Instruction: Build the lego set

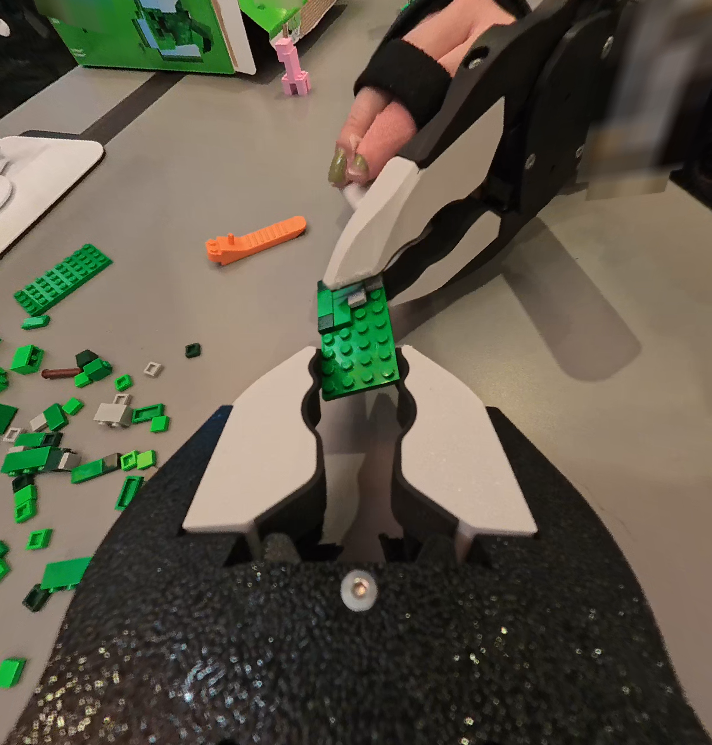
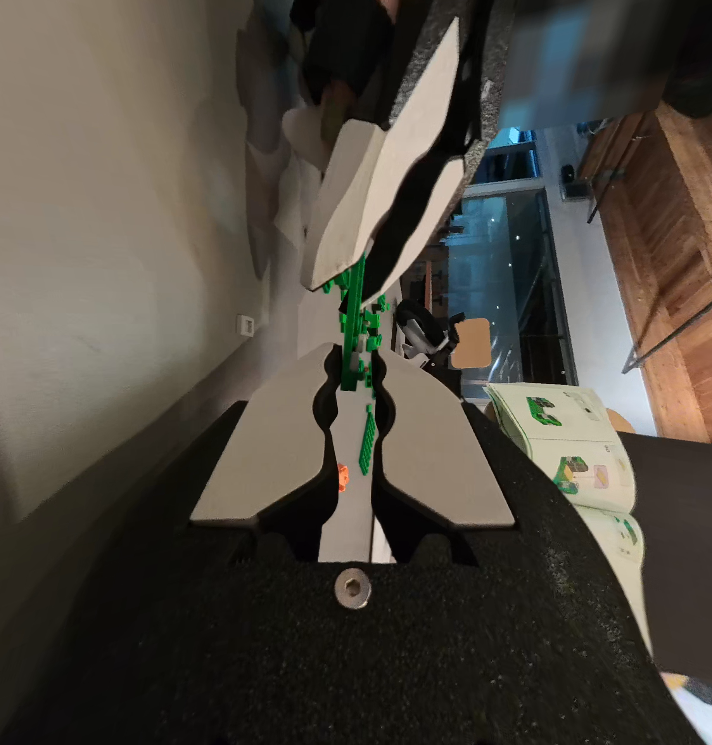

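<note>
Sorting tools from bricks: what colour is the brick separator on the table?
Orange; the brick separator shows best in the left wrist view.

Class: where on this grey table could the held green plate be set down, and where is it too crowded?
Free: bare grey table right of the left gripper, and between orange brick separator and pink figure. Crowded: scattered green pieces at left.

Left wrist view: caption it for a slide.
Both grippers, left and right, clamp opposite ends of a green studded plate above the grey table.
</note>
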`<state>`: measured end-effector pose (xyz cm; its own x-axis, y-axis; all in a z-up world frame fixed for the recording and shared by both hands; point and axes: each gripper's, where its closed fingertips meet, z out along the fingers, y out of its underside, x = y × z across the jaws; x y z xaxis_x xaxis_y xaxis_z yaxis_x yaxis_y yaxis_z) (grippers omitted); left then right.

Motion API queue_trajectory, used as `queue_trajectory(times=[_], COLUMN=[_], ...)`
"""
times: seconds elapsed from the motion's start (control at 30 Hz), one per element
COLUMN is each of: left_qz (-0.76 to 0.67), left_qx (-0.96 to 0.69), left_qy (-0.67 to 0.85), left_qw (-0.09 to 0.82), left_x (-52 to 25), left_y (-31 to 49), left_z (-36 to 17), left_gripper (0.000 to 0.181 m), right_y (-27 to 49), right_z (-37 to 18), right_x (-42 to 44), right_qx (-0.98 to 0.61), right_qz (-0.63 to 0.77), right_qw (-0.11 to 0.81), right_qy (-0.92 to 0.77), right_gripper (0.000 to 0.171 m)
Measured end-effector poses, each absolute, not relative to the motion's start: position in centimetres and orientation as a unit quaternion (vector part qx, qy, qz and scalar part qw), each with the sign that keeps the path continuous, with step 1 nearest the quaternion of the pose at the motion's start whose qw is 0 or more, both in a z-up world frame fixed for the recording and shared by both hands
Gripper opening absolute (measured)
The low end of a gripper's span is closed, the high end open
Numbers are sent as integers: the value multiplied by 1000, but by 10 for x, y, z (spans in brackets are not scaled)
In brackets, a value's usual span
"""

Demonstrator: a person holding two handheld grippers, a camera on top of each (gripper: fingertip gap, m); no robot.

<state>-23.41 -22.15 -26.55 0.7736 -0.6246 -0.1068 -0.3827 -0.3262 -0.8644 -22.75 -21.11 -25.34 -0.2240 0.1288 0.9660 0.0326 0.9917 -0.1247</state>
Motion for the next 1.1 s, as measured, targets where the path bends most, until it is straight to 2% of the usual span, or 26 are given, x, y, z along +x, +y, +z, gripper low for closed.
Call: queue_trajectory(times=[0.8, 1.03, 1.1], left_qz=[-123, -161, -152], left_qx=[-806, -797, -794], left_qy=[325, 288, 298], left_qw=[479, 505, 507], left_x=[-231, -231, -229], left_y=[-224, -222, -222], left_z=[-269, -257, -257], left_gripper=[33, 40, 37], right_y=[-219, -220, -221], right_z=[-258, -240, -240], right_x=[-230, -232, -232], right_qx=[-40, 18, 29], right_qz=[60, 15, 1], right_qw=[584, 660, 668], right_qy=[-809, -750, -744], right_gripper=[7, 6, 6])
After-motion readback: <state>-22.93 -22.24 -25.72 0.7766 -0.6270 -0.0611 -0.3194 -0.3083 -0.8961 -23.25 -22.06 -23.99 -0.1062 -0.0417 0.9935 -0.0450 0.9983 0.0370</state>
